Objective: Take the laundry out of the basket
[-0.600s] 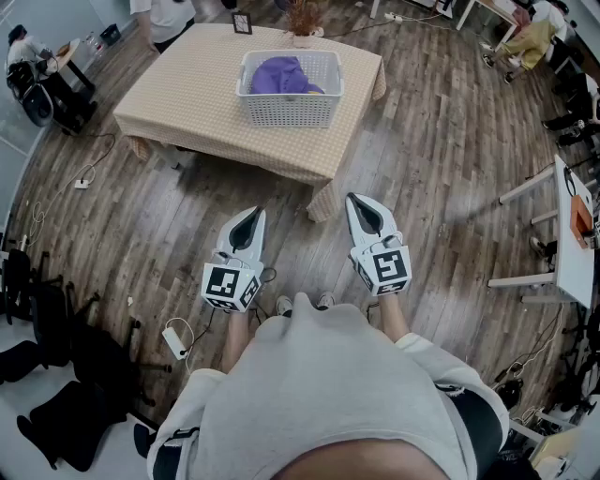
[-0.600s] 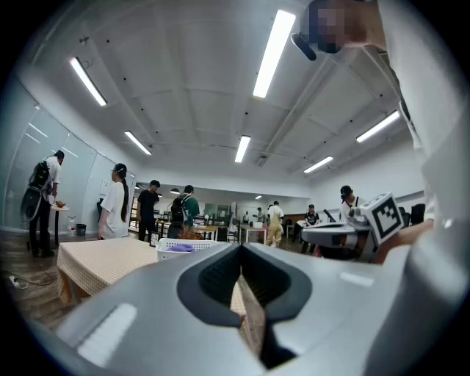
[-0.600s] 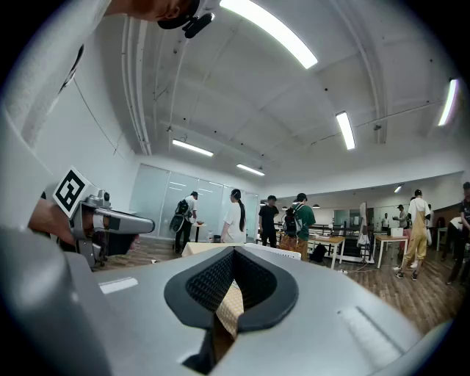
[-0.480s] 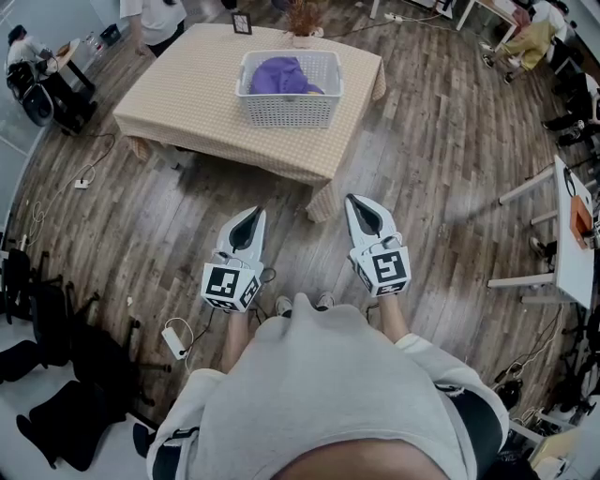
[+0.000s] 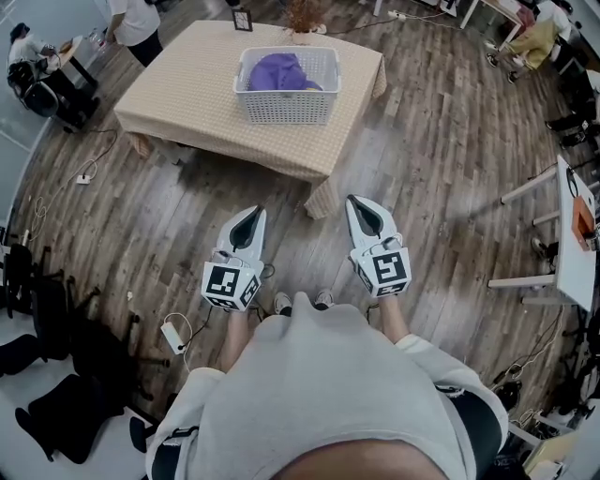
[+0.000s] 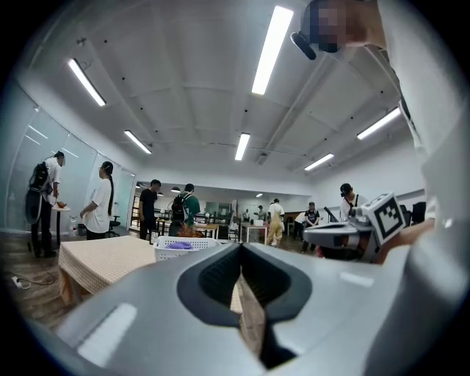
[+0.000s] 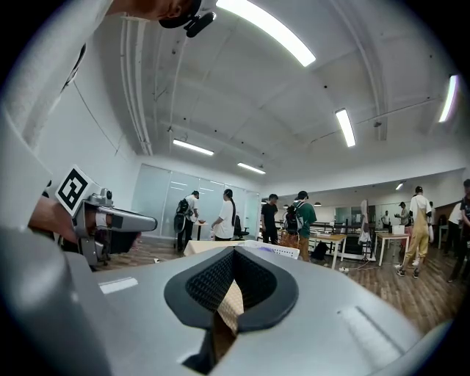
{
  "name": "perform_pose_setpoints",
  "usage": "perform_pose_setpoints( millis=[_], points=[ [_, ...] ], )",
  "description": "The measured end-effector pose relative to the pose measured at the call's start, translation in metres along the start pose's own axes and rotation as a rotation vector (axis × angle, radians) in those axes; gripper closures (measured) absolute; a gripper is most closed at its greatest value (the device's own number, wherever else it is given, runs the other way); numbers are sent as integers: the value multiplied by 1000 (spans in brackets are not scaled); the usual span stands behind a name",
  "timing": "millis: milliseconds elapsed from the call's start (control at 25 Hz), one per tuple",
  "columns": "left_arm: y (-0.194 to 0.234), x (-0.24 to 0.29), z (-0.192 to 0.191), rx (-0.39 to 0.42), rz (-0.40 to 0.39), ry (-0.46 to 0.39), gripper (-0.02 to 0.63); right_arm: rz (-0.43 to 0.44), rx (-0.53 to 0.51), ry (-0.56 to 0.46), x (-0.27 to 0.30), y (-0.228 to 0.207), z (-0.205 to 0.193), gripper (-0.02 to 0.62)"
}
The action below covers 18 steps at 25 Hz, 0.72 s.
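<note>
A white slatted basket stands on a table under a beige checked cloth, well ahead of me. Purple laundry lies heaped inside it. Both grippers hang over the wooden floor, short of the table's near corner. My left gripper is shut and empty, and so is my right gripper. In the left gripper view the basket shows small and far beyond the shut left gripper. The right gripper view shows the basket's rim past the shut right gripper.
A dried plant and a small picture frame stand at the table's far edge. A person stands by the far left corner. Black chairs, a power strip and cables lie at the left, a white desk at the right.
The person at the table's far left has stepped further left. The table and basket sit slightly higher in the head view. Both grippers keep their places and stay shut.
</note>
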<state>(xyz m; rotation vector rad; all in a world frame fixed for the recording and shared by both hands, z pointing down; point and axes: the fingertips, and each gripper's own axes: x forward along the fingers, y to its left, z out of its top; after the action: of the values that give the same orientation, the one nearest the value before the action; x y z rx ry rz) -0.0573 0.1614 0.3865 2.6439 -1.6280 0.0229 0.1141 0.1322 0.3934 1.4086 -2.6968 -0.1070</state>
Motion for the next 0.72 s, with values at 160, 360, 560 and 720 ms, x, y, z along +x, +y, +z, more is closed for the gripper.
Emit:
perform_pose_setpoints(
  millis=[160,360,560,720],
  points=[
    [-8,6,-1,4,7,3,595,5,10,-4,-5,-10,-3,597],
    [-19,11,0,8,25,7,595,20,26,-20,-13,-21,-5,597],
    [-25,17,1,25,58,14,595,53,51,-23,-14,-33,-14,596],
    [-21,14,-3,26,105,17,595,116,90,-51,-15,-30,-15,595]
  ],
)
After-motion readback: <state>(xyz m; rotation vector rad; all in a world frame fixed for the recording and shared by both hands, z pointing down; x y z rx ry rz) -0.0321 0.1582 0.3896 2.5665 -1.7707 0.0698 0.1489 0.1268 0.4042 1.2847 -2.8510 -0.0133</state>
